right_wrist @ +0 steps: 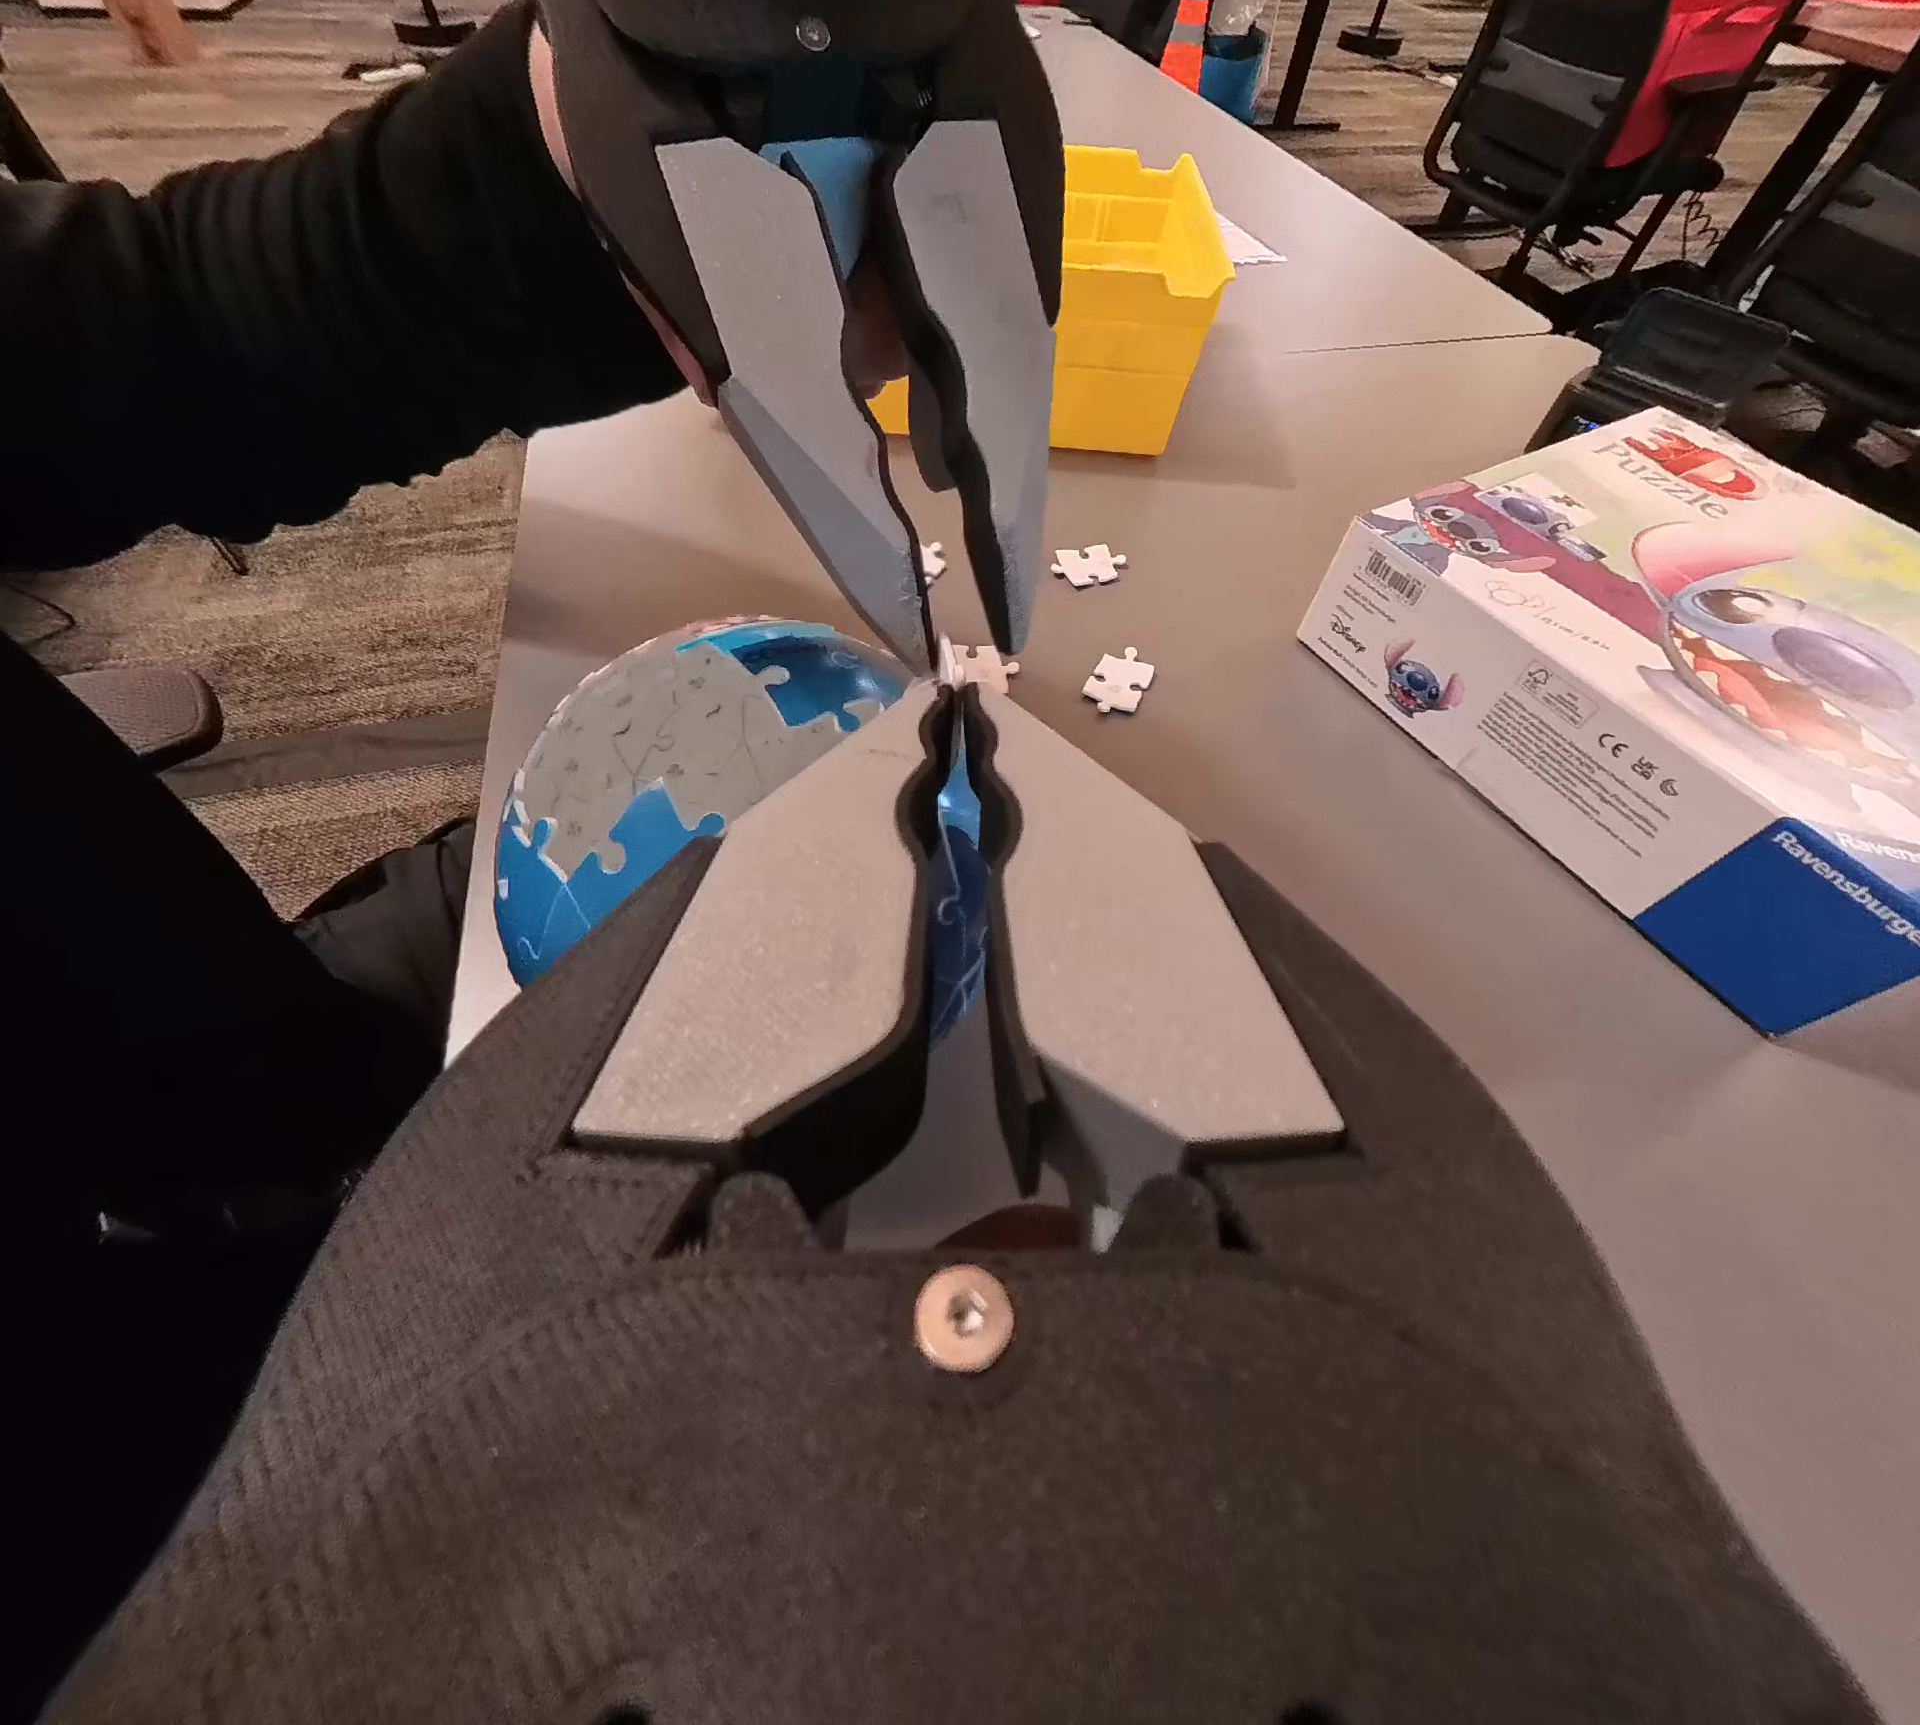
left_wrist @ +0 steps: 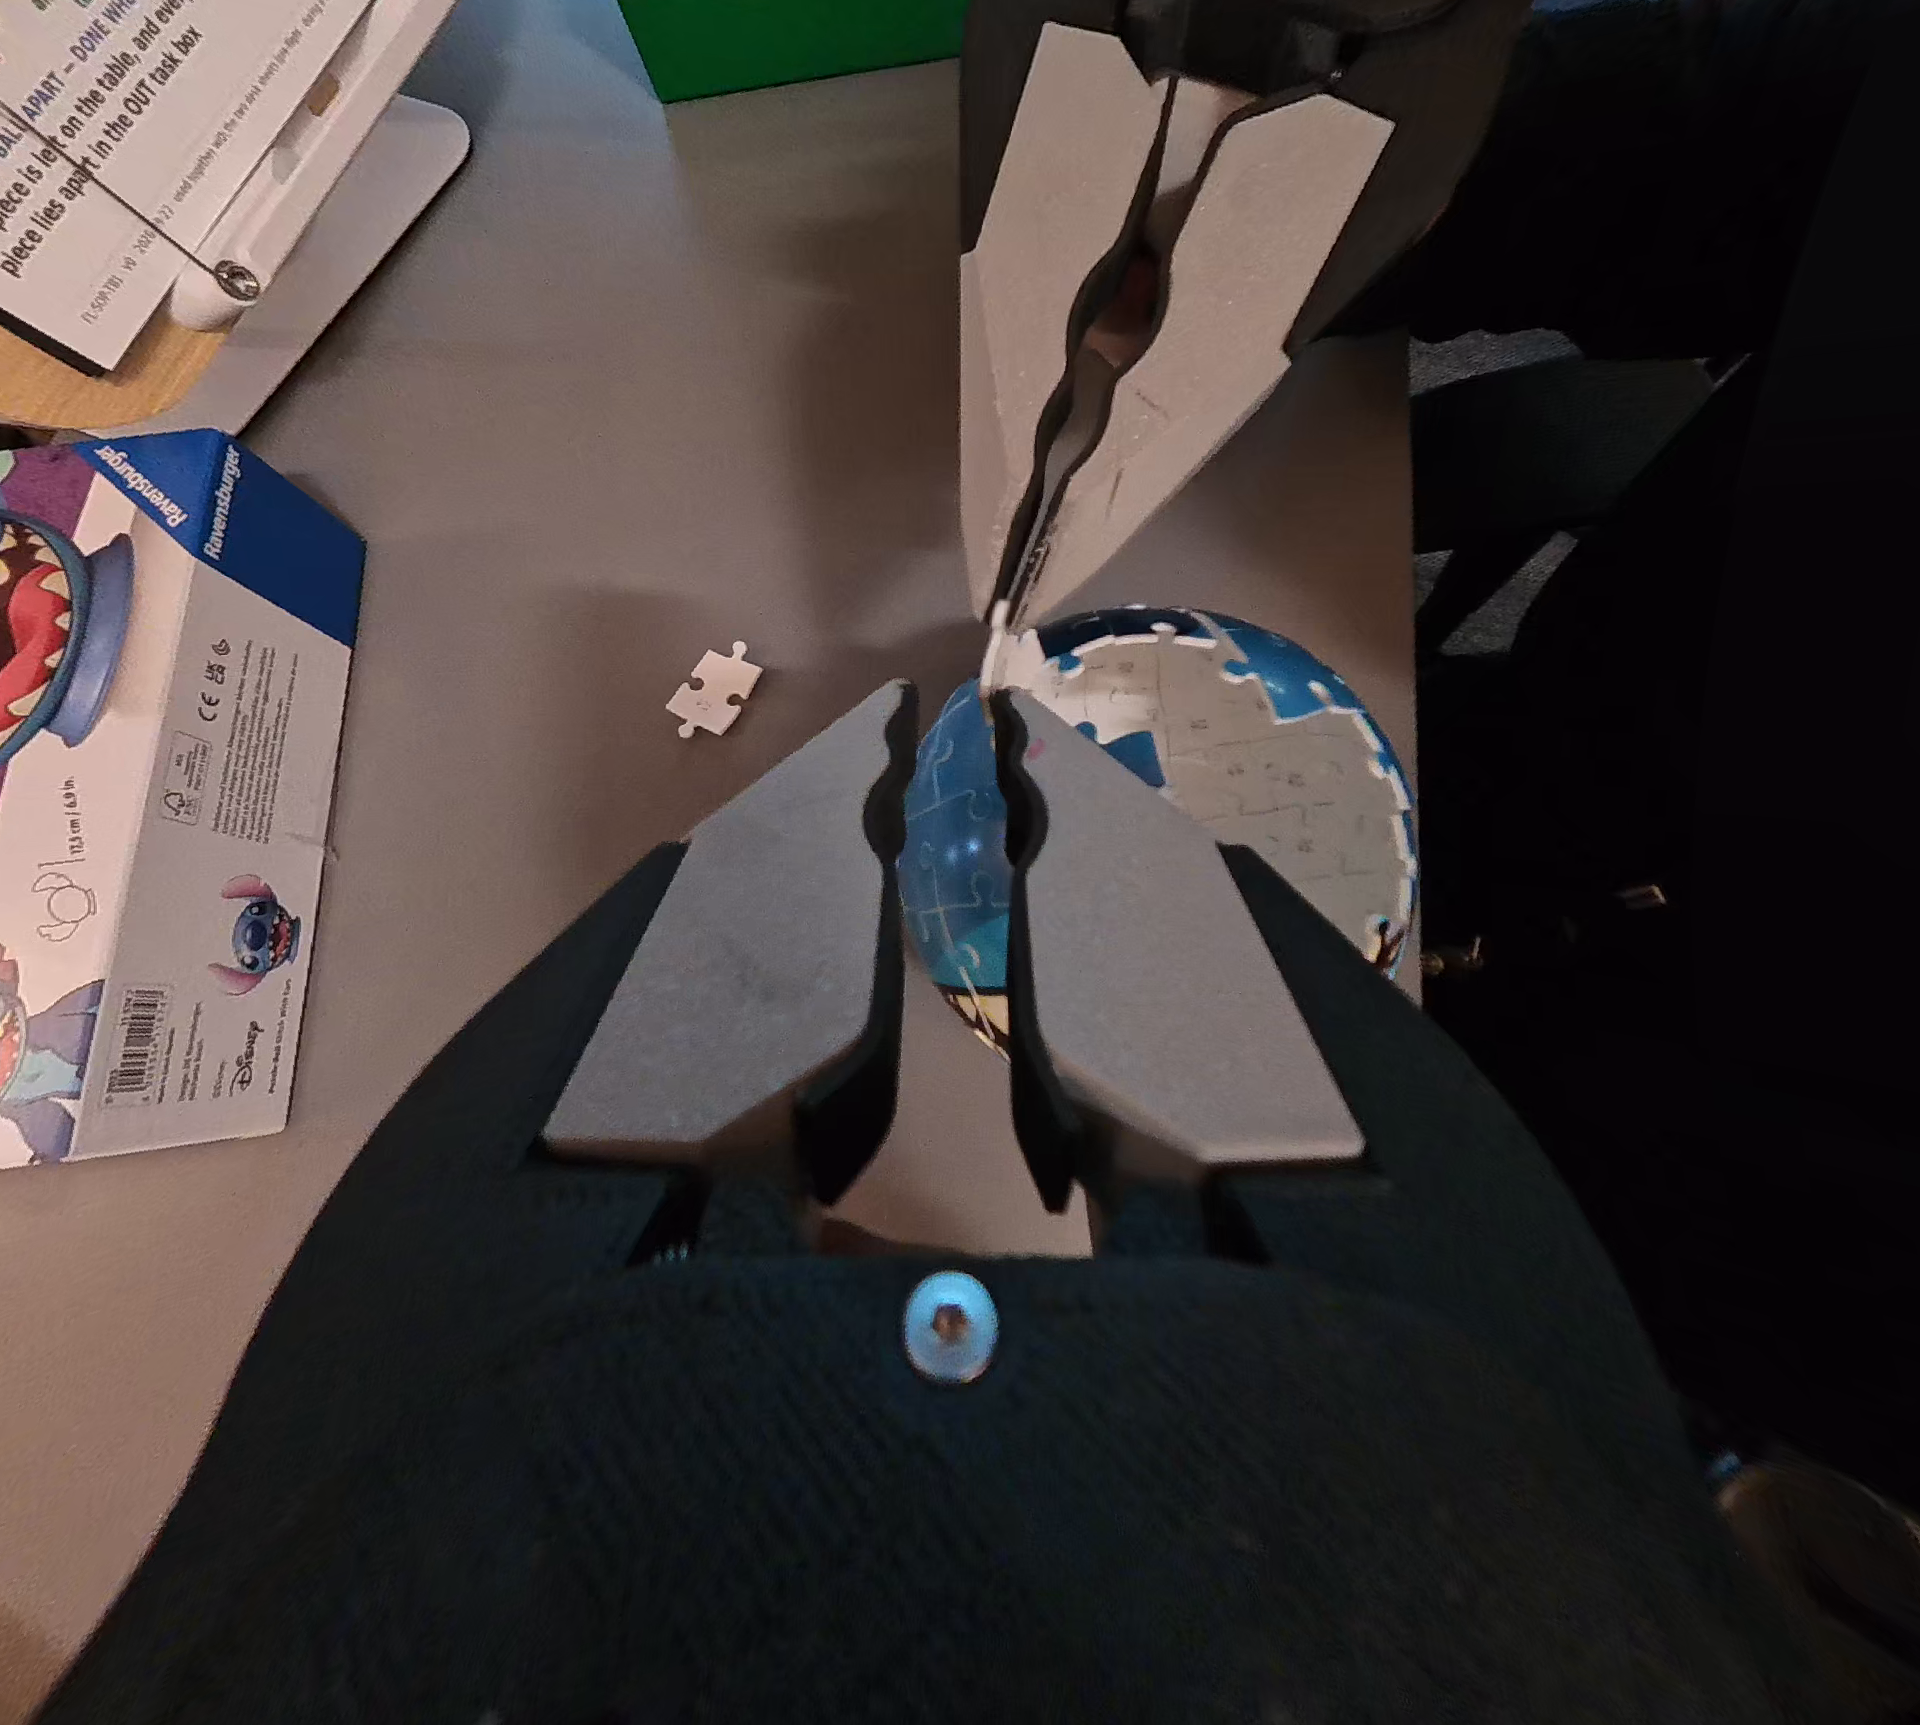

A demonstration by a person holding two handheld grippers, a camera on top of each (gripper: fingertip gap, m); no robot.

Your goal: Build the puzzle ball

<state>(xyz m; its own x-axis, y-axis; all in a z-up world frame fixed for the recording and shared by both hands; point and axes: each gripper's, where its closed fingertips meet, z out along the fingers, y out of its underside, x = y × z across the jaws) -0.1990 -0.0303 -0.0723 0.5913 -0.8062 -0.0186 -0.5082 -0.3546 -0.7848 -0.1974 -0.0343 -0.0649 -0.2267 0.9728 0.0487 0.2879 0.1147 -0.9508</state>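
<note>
Fingers, right gripper (right_wrist: pixel 961 707): clamped on white puzzle piece (left_wrist: pixel 1000 649) at rim of puzzle ball (left_wrist: pixel 1226 782). Fingers, left gripper (left_wrist: pixel 951 701): parted, straddling same rim. Ball: part-built blue shell, pale inside, on grey surface (left_wrist: pixel 582 449), beneath both tips.

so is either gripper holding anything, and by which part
The right gripper pinches a white puzzle piece by one edge, at its fingertips. The left gripper is open around it.

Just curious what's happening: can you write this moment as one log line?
right gripper: shut on puzzle piece | left gripper: open | puzzle ball: unfinished
</note>
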